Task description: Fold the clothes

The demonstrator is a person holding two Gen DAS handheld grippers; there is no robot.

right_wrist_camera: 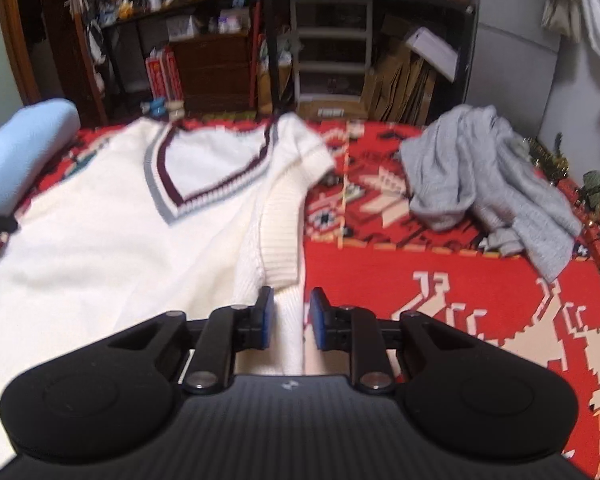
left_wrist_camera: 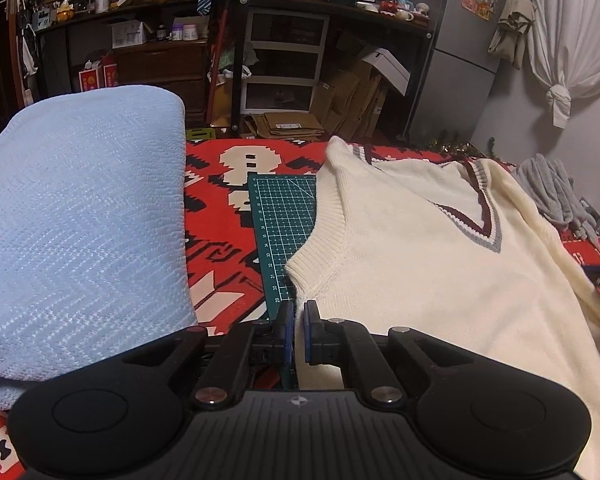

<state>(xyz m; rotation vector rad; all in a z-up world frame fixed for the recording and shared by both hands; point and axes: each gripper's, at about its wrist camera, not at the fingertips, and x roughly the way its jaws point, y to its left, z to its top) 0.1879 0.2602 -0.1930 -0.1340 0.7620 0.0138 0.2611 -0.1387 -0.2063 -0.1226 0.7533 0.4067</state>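
Left wrist: hand-held gripper [left_wrist_camera: 299,312] on vest [left_wrist_camera: 440,280]

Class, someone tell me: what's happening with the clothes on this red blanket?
A person with a gripper in each hand is starting to fold the cream vest lying flat. The left gripper is shut on its side edge below one armhole. The right gripper straddles the opposite edge, jaws apart. A grey garment lies crumpled nearby.
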